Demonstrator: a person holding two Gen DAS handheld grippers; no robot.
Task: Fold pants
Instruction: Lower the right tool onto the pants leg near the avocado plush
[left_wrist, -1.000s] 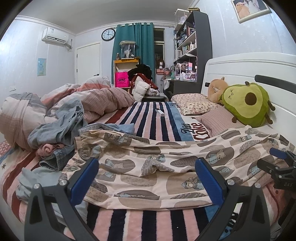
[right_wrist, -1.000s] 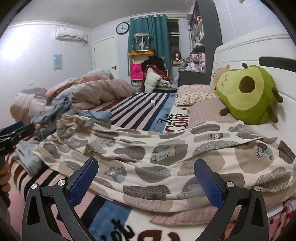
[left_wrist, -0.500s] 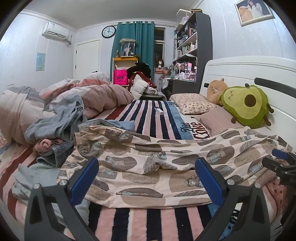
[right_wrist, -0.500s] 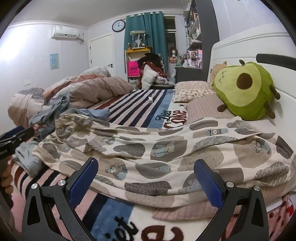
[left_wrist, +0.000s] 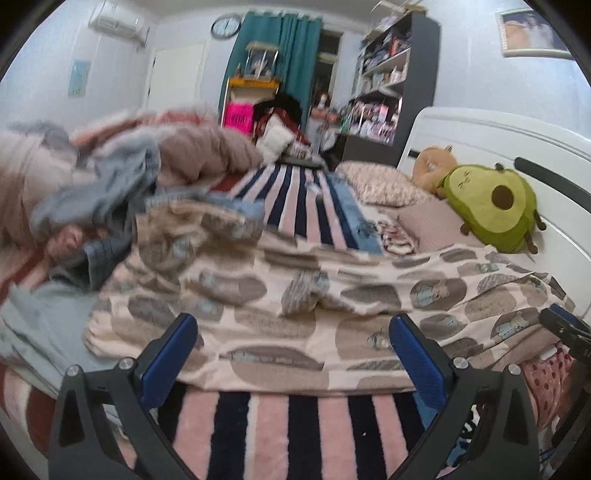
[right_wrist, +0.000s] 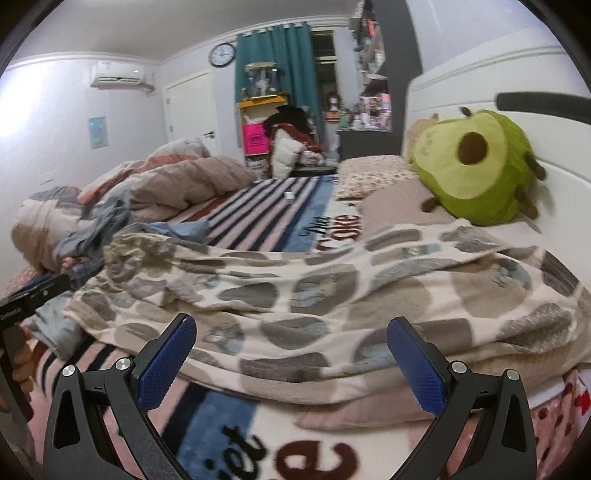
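Note:
Cream fleece pants (left_wrist: 303, 306) with grey-brown bear patches lie spread and rumpled across the striped bed blanket (left_wrist: 295, 417); they also show in the right wrist view (right_wrist: 325, 295). My left gripper (left_wrist: 291, 350) is open and empty, its blue pads just short of the pants' near hem. My right gripper (right_wrist: 291, 350) is open and empty over the near edge of the pants toward the headboard end. The right gripper's tip shows at the right edge of the left wrist view (left_wrist: 565, 328), and the left gripper shows at the left edge of the right wrist view (right_wrist: 33, 295).
A heap of quilt and loose clothes (left_wrist: 110, 192) lies at the left of the pants. An avocado plush (right_wrist: 476, 162) and pillows (right_wrist: 373, 173) rest against the white headboard (left_wrist: 498, 140). Shelves (left_wrist: 391, 74) and a cluttered chair stand beyond the bed.
Both grippers have moved closer to the bed and the pants, which look larger now. The left wrist view is blurred by motion. Both stay open.

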